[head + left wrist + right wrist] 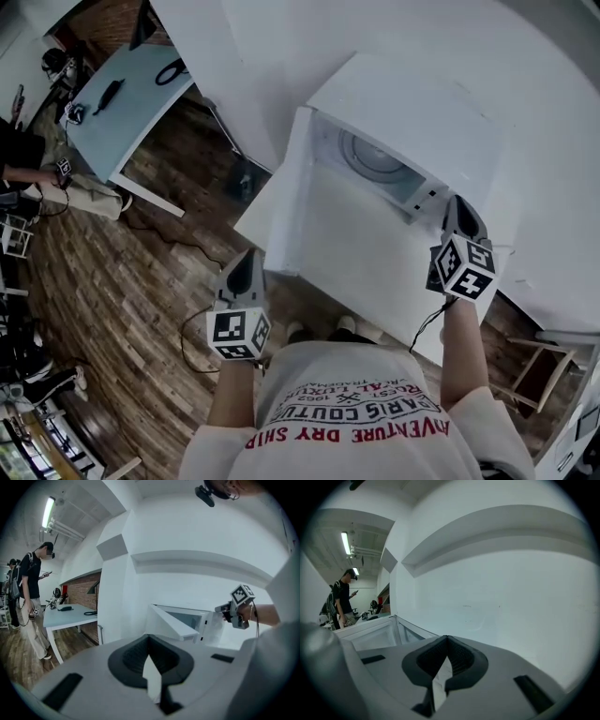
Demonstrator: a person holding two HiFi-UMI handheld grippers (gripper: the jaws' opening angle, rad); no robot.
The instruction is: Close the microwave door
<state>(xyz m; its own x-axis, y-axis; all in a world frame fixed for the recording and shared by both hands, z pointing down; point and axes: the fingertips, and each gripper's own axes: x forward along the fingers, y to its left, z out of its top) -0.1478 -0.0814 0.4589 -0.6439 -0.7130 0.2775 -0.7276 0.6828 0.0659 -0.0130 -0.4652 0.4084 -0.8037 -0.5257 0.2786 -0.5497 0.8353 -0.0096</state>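
Our left tongs (247,262) and right tongs (461,211) are closed, empty; the boxy white microwave (422,103) swings its open door (284,192) out toward the left tongs.

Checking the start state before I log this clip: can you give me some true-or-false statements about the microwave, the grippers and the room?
1. The microwave has its door open. True.
2. A cup sits inside the microwave. False: only the round turntable shows in the cavity.
3. The right gripper is at the microwave's front right corner. True.
4. Nobody else is in the room. False: a person stands by a table off to the left.
5. The left gripper clamps the door's edge. False: its fingers are together on nothing, and the door lies well ahead of them.
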